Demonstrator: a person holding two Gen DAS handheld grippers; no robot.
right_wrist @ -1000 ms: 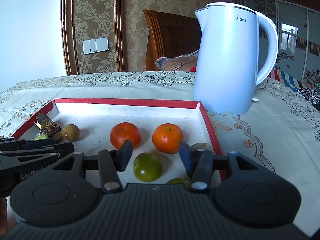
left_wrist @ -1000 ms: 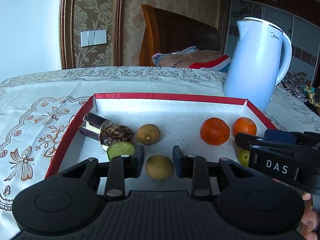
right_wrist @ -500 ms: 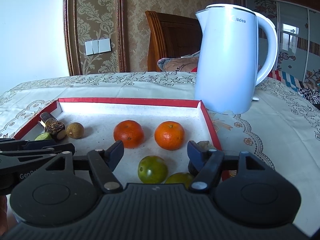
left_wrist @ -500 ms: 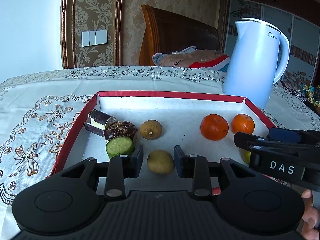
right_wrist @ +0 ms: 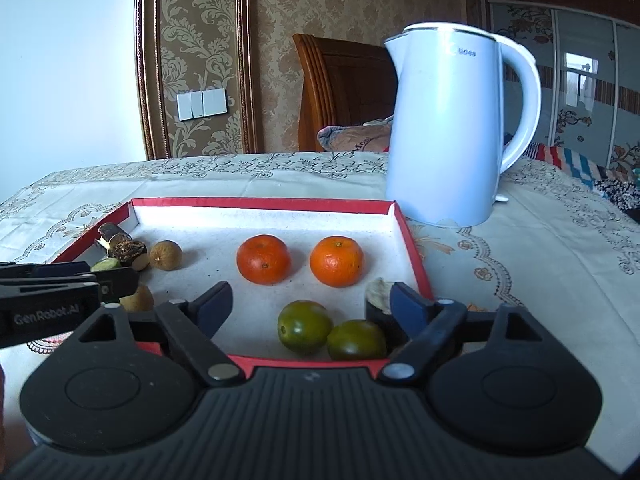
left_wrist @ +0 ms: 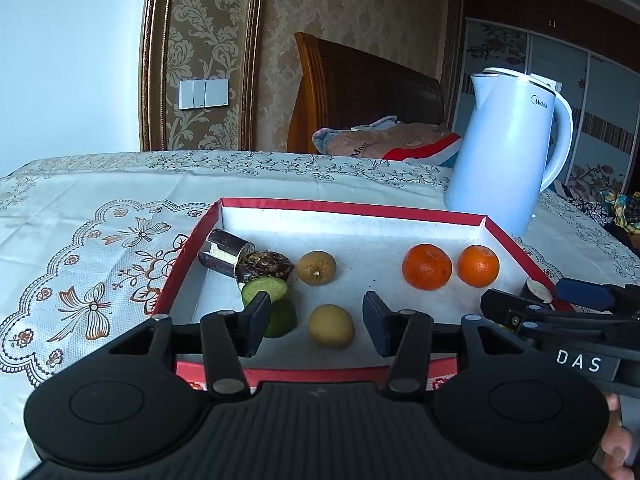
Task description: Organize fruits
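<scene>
Tray (left_wrist: 516,246): a shallow red-rimmed box with a white floor is seen on the patterned tablecloth (left_wrist: 100,208); its long axis is laid across both views, from 9 to 3 o'clock.
Oranges: two are set side by side on the tray floor, the deeper-coloured one (right_wrist: 263,259) at 9 o'clock of the lighter one (right_wrist: 337,261); no long axis can be told on either.
Green citrus: two are found near the front rim, one (right_wrist: 305,326) touching or just beside the other (right_wrist: 356,340) at its 4 o'clock.
Brown round fruits: one (left_wrist: 317,268) is placed with its stem scar turned toward the camera; a paler one (left_wrist: 331,326) is placed at its 6 o'clock.
Cut pieces, left end: a dark cylinder (left_wrist: 225,254) is laid with its axis running from 10 to 4 o'clock; a dark slice (left_wrist: 264,266) and a green slice (left_wrist: 265,289) are stacked against it.
Cut piece, right corner: a dark stub with a pale cut face (right_wrist: 378,294) is seen by the right rim.
Left gripper (left_wrist: 316,322): it is pointed forward and somewhat down over the front rim; its jaws are opening, with the paler brown fruit seen between them, untouched.
Right gripper (right_wrist: 310,306): it is pitched likewise; its jaws are opening and spread wide, the green citrus lying between them, unpressed.
Kettle (right_wrist: 452,124): it is stood upright beyond the tray's right rear corner, at 1 o'clock.
</scene>
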